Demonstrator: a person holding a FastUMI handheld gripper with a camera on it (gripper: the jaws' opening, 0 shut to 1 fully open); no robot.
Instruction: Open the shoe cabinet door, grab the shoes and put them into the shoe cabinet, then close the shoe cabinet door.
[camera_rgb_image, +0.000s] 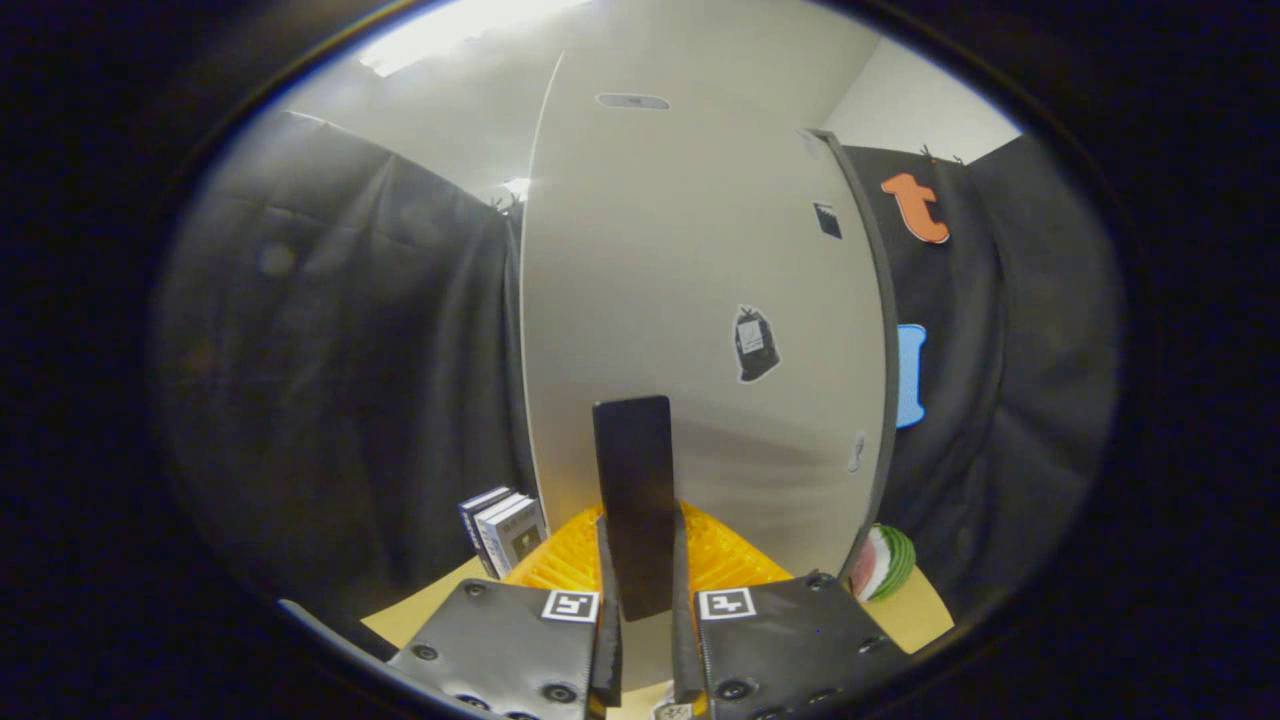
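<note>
Claw (640, 610) fingers pinch dark door handle (634, 490) of pale shoe cabinet door (690, 300), grip narrow. Judged: opening or closing, can't tell. Keep pinch firm, follow hinge arc w/o twisting.

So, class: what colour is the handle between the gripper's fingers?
Black handle, clearest in the gripper view.
</note>
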